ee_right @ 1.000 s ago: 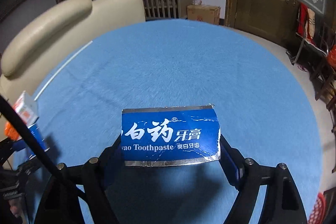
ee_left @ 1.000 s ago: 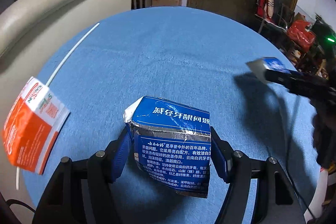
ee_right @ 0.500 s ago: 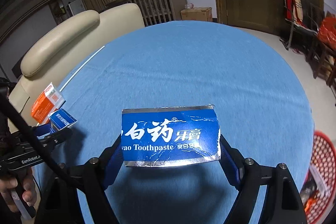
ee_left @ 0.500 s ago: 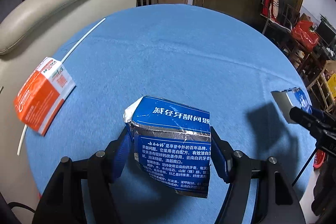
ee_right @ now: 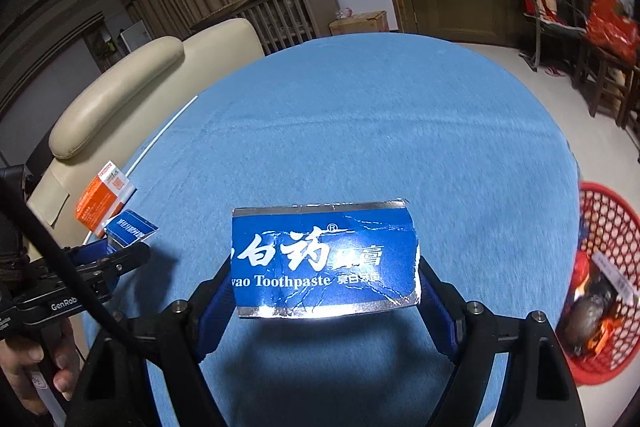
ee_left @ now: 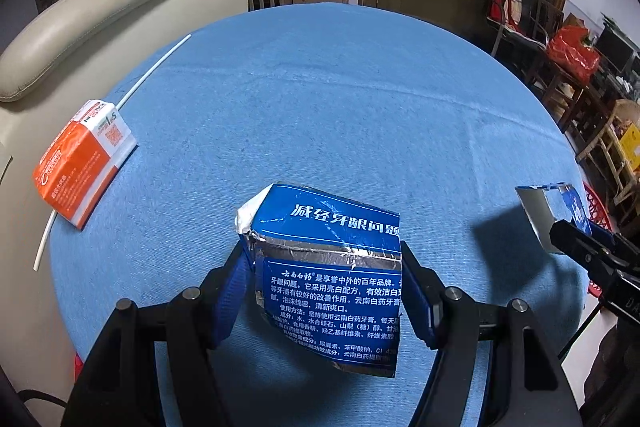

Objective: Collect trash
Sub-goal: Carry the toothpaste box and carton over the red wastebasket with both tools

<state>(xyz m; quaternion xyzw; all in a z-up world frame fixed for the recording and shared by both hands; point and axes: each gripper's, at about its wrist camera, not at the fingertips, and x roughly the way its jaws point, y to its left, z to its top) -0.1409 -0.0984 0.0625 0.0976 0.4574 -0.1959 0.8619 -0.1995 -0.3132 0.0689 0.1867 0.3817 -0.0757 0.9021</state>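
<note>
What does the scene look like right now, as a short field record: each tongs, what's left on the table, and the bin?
left tongs: shut on blue toothpaste box piece
right tongs: shut on second blue toothpaste box piece
table: round, blue cloth
left on table: orange box, white straw by the far-left edge
red basket: beside the table at the right, trash inside

Moved back from the blue table, both views wider than one second ago. Orange carton shifted toward table middle. Red basket newly appeared at right edge, trash inside.
</note>
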